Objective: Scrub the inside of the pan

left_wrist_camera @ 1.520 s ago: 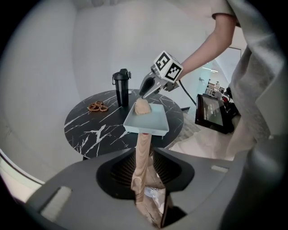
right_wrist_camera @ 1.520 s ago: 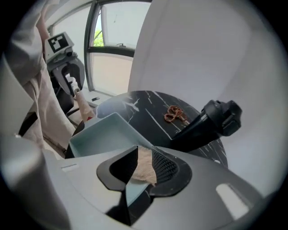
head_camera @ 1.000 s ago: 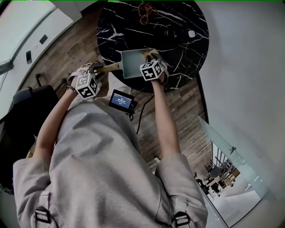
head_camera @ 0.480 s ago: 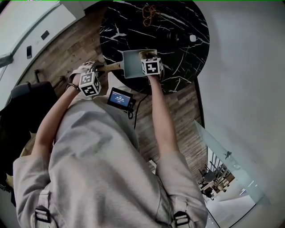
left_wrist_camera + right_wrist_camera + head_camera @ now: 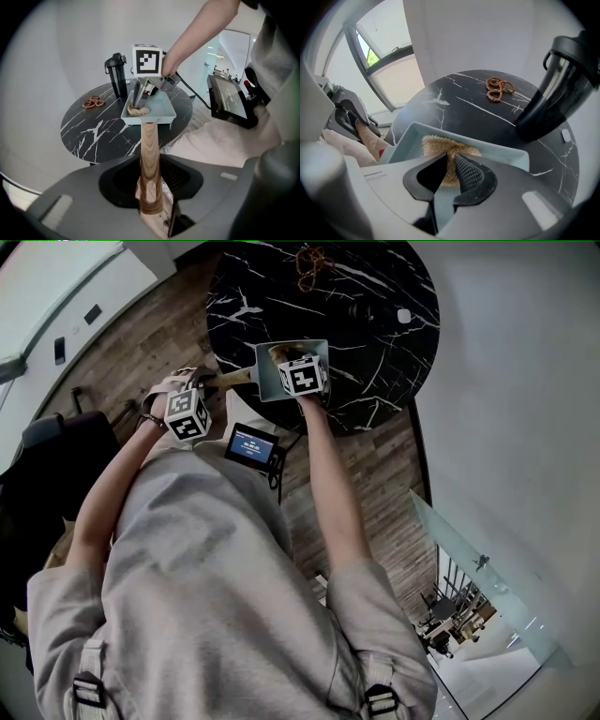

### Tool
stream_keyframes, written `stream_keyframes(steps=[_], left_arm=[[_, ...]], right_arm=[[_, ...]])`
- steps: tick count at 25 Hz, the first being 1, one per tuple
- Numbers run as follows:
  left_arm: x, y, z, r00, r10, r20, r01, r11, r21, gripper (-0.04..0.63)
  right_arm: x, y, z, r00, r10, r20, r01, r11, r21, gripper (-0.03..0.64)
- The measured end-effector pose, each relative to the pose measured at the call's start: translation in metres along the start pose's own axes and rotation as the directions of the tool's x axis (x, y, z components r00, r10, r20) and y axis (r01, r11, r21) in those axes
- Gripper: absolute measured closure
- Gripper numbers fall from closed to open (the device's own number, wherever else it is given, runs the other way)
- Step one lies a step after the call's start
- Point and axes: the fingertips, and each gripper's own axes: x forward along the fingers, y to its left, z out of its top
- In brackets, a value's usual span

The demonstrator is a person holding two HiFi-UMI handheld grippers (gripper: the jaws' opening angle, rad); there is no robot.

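A square pale blue pan with a wooden handle sits on the near edge of the round black marble table. My left gripper is shut on that handle, off the table's left edge. My right gripper points down into the pan, shut on a tan scrub pad that rests on the pan's floor by the far wall. Its jaws have just been opening slightly, with the pad still pinched between the fingertips. In the left gripper view the pad lies under the right gripper.
A black flask stands on the table behind the pan, close to my right gripper. A brown bead string lies at the far edge, and a small white object lies to the right. A small screen hangs at the person's waist.
My right gripper has slid left across the pan with the scrub pad, towards the handle side, and has rolled a little. The left gripper and the pan have kept still.
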Motion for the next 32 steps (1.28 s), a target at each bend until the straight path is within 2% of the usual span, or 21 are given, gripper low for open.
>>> stream_keyframes(steps=[5,10,13,15,20,23,27,29,30,32], left_arm=[[0.0,0.0,0.0,1.0,0.003,0.002,-0.003,1.0,-0.001,0.465],[0.001,0.0,0.0,1.0,0.001,-0.001,-0.001,1.0,0.006,0.465],[0.001,-0.001,0.0,1.0,0.0,-0.003,0.0,1.0,0.007,0.465],[0.002,-0.001,0.001,1.0,0.0,-0.008,0.0,1.0,0.01,0.465],[0.002,-0.001,0.002,1.0,-0.002,-0.015,0.002,1.0,0.012,0.465],[0.002,-0.001,0.002,1.0,0.0,-0.014,0.001,1.0,0.007,0.465],[0.001,-0.001,0.001,1.0,0.0,-0.008,0.0,1.0,-0.001,0.465],[0.001,0.0,0.001,1.0,0.0,-0.006,0.0,1.0,-0.005,0.465],[0.001,0.0,0.001,1.0,0.0,-0.005,0.0,1.0,-0.006,0.465],[0.001,0.0,0.001,1.0,0.001,-0.003,-0.001,1.0,-0.009,0.465]], right_arm=[[0.001,0.025,0.01,0.999,0.028,-0.021,-0.03,0.995,-0.093,0.561],[0.004,0.041,0.013,0.998,0.055,-0.038,-0.058,0.995,-0.085,0.594],[0.008,0.044,0.014,0.995,0.1,-0.016,-0.099,0.994,0.048,0.6],[0.009,0.045,0.012,0.989,0.15,0.001,-0.148,0.976,0.16,0.602],[0.009,0.052,0.013,0.965,0.263,0.019,-0.259,0.93,0.262,0.604],[0.003,0.053,0.012,0.94,0.331,0.078,-0.337,0.878,0.34,0.604],[-0.016,0.052,0.018,0.902,0.379,0.208,-0.432,0.807,0.403,0.604],[-0.03,0.049,0.024,0.885,0.379,0.271,-0.463,0.785,0.412,0.604],[-0.037,0.046,0.027,0.88,0.371,0.295,-0.467,0.786,0.404,0.604],[-0.053,0.037,0.032,0.882,0.34,0.326,-0.45,0.812,0.371,0.604]])
